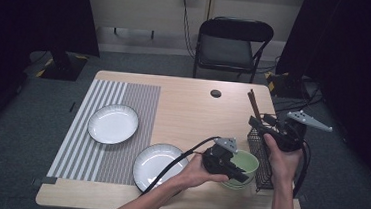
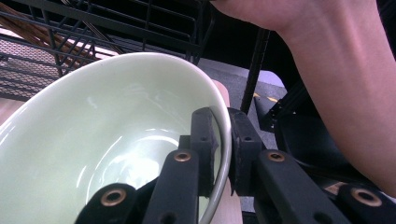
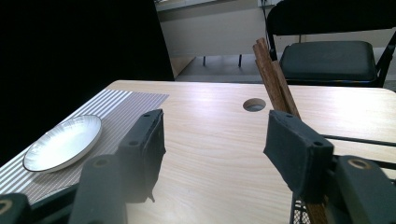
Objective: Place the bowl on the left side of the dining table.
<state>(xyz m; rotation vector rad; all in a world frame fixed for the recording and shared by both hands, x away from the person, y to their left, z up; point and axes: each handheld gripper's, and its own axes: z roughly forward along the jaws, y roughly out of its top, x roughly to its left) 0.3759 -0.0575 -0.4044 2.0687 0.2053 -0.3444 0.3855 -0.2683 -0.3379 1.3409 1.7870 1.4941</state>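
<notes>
Nearest the high camera, two bare forearms come in over the front edge of the table, a pale wooden top with a small round hole near its far side. On the left, a striped grey mat covers that end of the table, and a white plate sits on it. A second white plate lies to its right, half on the mat and half on bare wood, with the black cable of the left tool crossing its rim. Next comes the left gripper, its jaws pinched on the rim of a pale green bowl that sits near the front right of the table, on top of another bowl of the same colour. In the left gripper view, one jaw presses the inside of the bowl wall and the other the outside, and the bowl looks tilted there. Just right of the bowls stands a black wire basket with brown chopsticks leaning out of it. The right gripper hovers above the basket, its jaws spread wide with nothing between them. A black folding chair stands beyond the table.
</notes>
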